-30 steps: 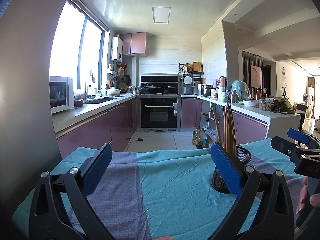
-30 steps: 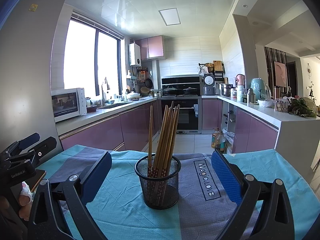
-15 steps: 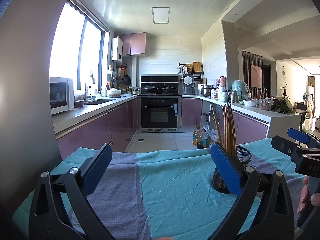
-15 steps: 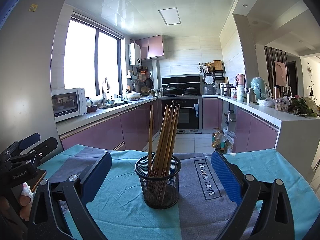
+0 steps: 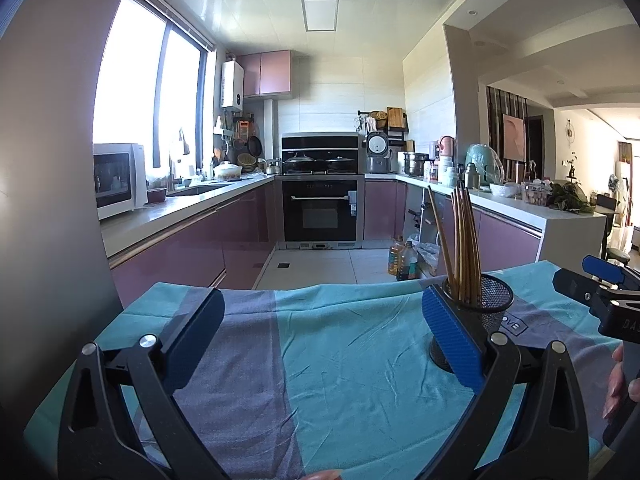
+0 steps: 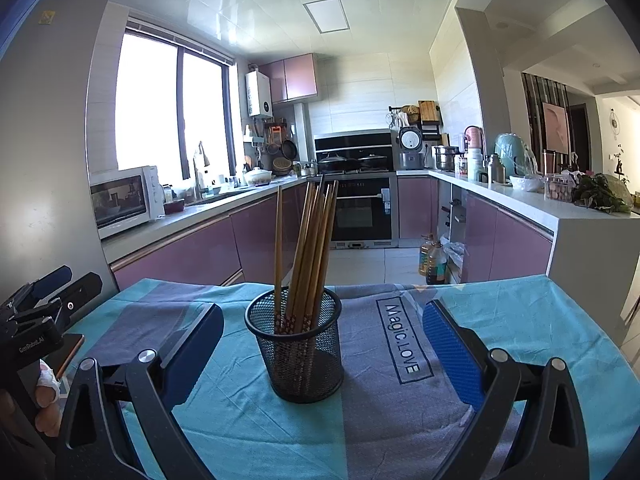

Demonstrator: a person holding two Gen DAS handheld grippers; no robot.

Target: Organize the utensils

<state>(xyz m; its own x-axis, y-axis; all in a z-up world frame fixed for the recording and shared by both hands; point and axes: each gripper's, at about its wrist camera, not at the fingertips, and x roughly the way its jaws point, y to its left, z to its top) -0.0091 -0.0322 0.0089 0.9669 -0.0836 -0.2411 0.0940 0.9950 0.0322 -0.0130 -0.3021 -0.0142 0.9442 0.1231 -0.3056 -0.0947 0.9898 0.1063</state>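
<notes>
The right claw (image 6: 322,354) hangs low over the surface, its two blue pads spread wide with nothing between them but air and cloth. Straight ahead of it, framed in that gap without touching either pad, stands the black mesh cup (image 6: 298,346), upright on the cloth. A bundle of wooden chopsticks (image 6: 308,248) sticks up out of it, most of them leaning together to the right, one standing apart on the left side of the cup. Just right of the cup the cloth carries a printed label (image 6: 402,340) reading "Magic.LOVE".

The left claw (image 5: 322,342) is spread just as wide and has hold of nothing; below it lies only the teal and grey-purple striped tablecloth (image 5: 360,360) covering the surface. From that side the mesh cup sits behind the claw's right-hand pad, partly hidden by it, with the chopsticks rising above.

Beyond the surface edge are two oil bottles (image 6: 432,260) on the tiled floor, an oven (image 6: 360,210) set in purple cabinets, and a white microwave (image 6: 124,200) on the left counter under the window.
</notes>
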